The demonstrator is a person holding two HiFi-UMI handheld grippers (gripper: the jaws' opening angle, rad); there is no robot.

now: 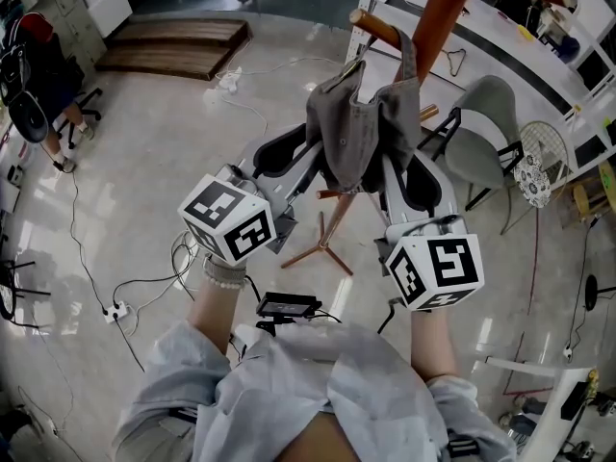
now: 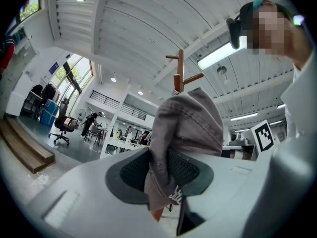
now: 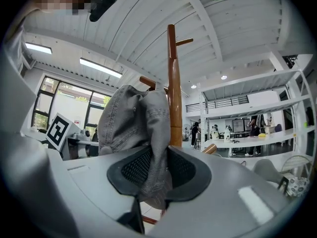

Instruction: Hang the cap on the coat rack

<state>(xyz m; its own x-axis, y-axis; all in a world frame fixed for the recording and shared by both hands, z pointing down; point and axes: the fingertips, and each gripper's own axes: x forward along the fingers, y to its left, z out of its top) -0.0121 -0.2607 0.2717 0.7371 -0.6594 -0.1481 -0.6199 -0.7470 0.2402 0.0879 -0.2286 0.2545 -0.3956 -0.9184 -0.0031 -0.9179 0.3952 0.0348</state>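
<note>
Left gripper point(image 2: 161, 171) and right gripper point(image 3: 157, 171) each pinch the grey cap's point(image 1: 356, 128) fabric, holding it between them just beside a peg of the wooden coat rack point(image 1: 438, 12).

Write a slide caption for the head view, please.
Left tool and right tool both grip a grey cap, holding it close to the wooden coat rack.

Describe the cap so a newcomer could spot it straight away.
Start at the reddish-brown wooden coat rack at the top of the head view. Right by its pegs is a crumpled grey fabric cap, pinched between the left hand-held gripper and the right hand-held gripper. It is the only soft cloth thing among hard wood and pale plastic.
</note>
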